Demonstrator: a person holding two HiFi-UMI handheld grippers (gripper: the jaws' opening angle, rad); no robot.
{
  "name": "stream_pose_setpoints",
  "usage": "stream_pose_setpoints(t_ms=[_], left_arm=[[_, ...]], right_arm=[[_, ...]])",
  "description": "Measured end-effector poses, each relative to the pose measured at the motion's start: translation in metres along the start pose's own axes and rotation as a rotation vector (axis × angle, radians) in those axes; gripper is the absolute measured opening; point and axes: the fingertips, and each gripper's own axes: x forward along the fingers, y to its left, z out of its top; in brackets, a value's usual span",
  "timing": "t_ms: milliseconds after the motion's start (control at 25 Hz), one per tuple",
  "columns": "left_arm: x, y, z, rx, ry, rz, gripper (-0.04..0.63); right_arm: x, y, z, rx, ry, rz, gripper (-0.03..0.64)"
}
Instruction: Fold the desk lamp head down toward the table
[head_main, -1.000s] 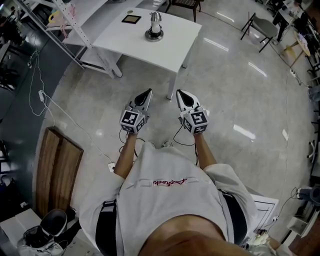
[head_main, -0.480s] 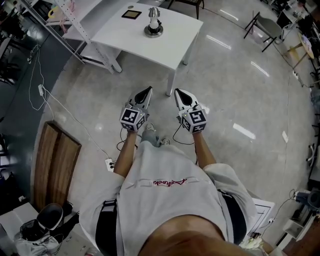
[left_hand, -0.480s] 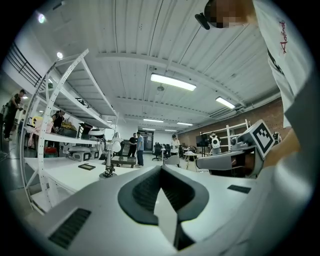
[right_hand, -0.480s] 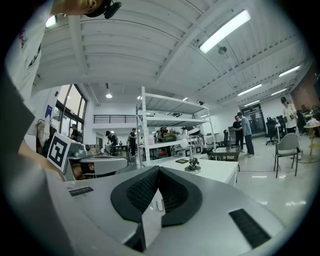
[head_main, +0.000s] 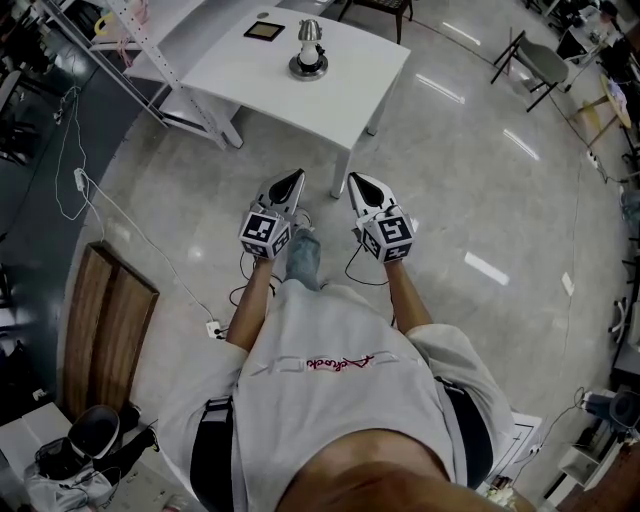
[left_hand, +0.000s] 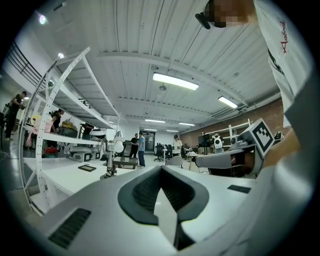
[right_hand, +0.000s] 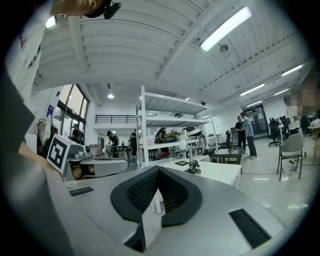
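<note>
Both grippers are clenched tight with nothing in them. In the left gripper view the two dark pads of my left gripper (head_main: 291, 188) press together. In the right gripper view my right gripper (head_main: 361, 189) looks the same. They sit side by side and point flat out toward the white table (head_main: 345, 95).

The desk lamp (head_main: 309, 48) stands on that table, well ahead of both grippers and far out of reach. From the left gripper it shows ahead and off to the left. From the right gripper it shows ahead and a little to the right. Its head is up on its neck, not folded down yet.

I think the step now is just getting to the table, so the real job has not begun. Next I need to bring the grippers close to the lamp. Then I must open one to take the head, or push the head down with shut tips. The other gripper may need to hold the round base so the lamp does not tip.
</note>
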Motion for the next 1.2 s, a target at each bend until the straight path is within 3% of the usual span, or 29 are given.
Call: stream_pose_setpoints(t_ms=[800, 1200], left_arm=[[0.090, 0.089, -0.010, -0.033, 0.024, 0.000, 0.025], [0.145, 0.150, 0.002, -0.040, 0.034, -0.007, 0.023]], right_arm=[[0.111, -0.059, 0.000, -0.005, 0.036, 0.017, 0.017], [0.184, -0.092, 0.020, -0.003, 0.029, 0.008, 0.017]])
